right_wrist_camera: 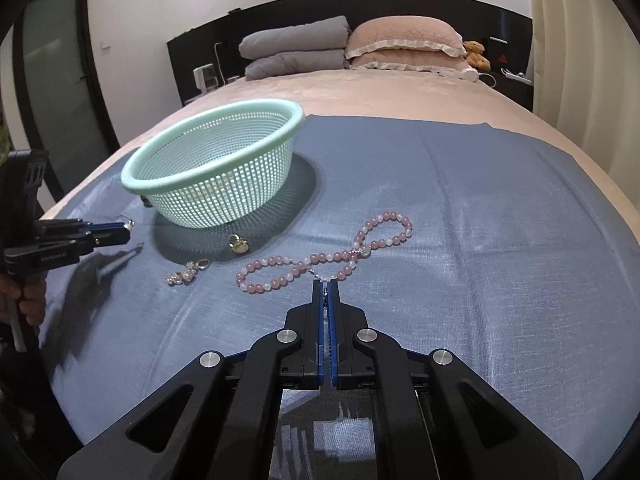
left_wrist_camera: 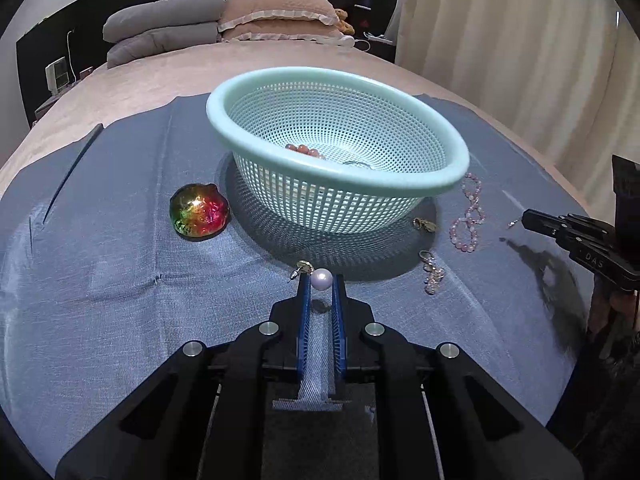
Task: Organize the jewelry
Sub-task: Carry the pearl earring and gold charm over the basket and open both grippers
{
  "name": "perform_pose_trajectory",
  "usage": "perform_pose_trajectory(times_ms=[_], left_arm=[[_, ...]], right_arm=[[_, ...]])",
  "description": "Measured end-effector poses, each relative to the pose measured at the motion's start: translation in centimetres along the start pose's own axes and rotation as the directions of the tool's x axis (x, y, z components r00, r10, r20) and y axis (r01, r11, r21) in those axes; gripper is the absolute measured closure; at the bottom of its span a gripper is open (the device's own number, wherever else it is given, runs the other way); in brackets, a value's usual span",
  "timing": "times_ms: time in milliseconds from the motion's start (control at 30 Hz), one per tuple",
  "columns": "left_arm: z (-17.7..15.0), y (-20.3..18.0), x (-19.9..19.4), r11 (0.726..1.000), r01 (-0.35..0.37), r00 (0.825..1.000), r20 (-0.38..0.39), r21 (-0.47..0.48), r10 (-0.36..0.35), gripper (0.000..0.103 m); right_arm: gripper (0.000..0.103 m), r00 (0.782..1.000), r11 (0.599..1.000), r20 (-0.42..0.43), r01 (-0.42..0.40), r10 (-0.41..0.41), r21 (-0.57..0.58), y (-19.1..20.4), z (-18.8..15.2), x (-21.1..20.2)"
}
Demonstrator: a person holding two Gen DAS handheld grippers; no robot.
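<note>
Setting: a blue cloth [right_wrist_camera: 480, 220] is spread over a bed.
Left gripper [left_wrist_camera: 321, 280]: a pearl earring [left_wrist_camera: 321, 279] is pinched between the blue fingertips, just above the cloth; its gold post sticks out to the left.
Right gripper [right_wrist_camera: 326, 283]: the fingers are closed together, with a thin clasp piece of the pink necklace [right_wrist_camera: 324, 256] caught at the tips.
Basket [left_wrist_camera: 400, 184]: mint green and perforated; reddish beads [left_wrist_camera: 306, 149] are seen inside.
Loose pieces: a gold charm [right_wrist_camera: 239, 244] and a crystal earring [right_wrist_camera: 186, 274] lie near the basket's foot.
Ornament [left_wrist_camera: 199, 214]: iridescent and rounded, left of the basket.
</note>
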State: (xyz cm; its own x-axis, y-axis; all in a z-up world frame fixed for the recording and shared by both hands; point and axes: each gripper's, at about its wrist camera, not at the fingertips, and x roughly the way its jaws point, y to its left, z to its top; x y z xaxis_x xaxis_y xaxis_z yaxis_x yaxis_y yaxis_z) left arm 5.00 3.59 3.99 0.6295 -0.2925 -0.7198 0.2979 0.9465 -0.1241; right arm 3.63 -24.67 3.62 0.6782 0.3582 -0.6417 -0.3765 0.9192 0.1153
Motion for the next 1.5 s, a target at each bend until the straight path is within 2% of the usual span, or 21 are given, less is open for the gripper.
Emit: perform_pose_trajectory(times_ms=[133, 267, 533, 633, 700, 800, 933, 1100, 1500], left_arm=[[-0.1, -0.8, -2.2, 1.000, 0.026, 0.999, 0.033, 0.010, -0.026, 0.092], [0.5, -2.0, -5.1, 0.998, -0.021, 0.992, 0.127, 0.053, 0.015, 0.092], [4.3, -3.0, -6.7, 0.993, -0.029, 0.984, 0.178, 0.115, 0.008, 0.092], [6.0, -3.2, -5.7, 0.992, -0.017, 0.985, 0.173, 0.128, -0.006, 0.092], [7.1, -3.1, -4.3, 0.995, 0.015, 0.988, 0.154, 0.103, -0.031, 0.092], [8.0, -2.9, -2.1, 0.997, 0.027, 0.991, 0.131, 0.075, -0.036, 0.092], [7.6, -2.3, 0.0, 0.998, 0.023, 0.994, 0.105, 0.058, -0.029, 0.092], [6.7, -1.4, 1.6, 0.999, 0.001, 0.998, 0.064, 0.046, -0.004, 0.092], [6.1, -1.5, 1.3, 0.999, -0.013, 0.998, 0.070, 0.044, 0.010, 0.091]], right_arm=[[0.101, 0.996, 0.997, 0.042, -0.073, 0.073, 0.010, 0.6, 1.2, -1.5], [0.101, 0.987, 0.990, 0.077, -0.139, 0.138, 0.013, 1.4, 2.7, -2.6], [0.101, 0.977, 0.980, 0.089, -0.190, 0.195, -0.059, 4.2, 6.6, -2.1], [0.101, 0.974, 0.976, 0.084, -0.205, 0.211, -0.077, 5.0, 8.2, -1.0], [0.101, 0.974, 0.975, 0.080, -0.207, 0.214, -0.085, 5.7, 9.1, 0.1], [0.101, 0.975, 0.975, 0.066, -0.204, 0.211, -0.092, 6.2, 10.0, 1.8], [0.101, 0.978, 0.977, 0.048, -0.198, 0.202, -0.082, 6.1, 10.3, 3.9], [0.101, 0.979, 0.980, 0.064, -0.191, 0.194, -0.050, 5.2, 9.6, 5.1], [0.096, 0.982, 0.984, 0.065, -0.175, 0.175, -0.001, 3.4, 8.6, 4.7]])
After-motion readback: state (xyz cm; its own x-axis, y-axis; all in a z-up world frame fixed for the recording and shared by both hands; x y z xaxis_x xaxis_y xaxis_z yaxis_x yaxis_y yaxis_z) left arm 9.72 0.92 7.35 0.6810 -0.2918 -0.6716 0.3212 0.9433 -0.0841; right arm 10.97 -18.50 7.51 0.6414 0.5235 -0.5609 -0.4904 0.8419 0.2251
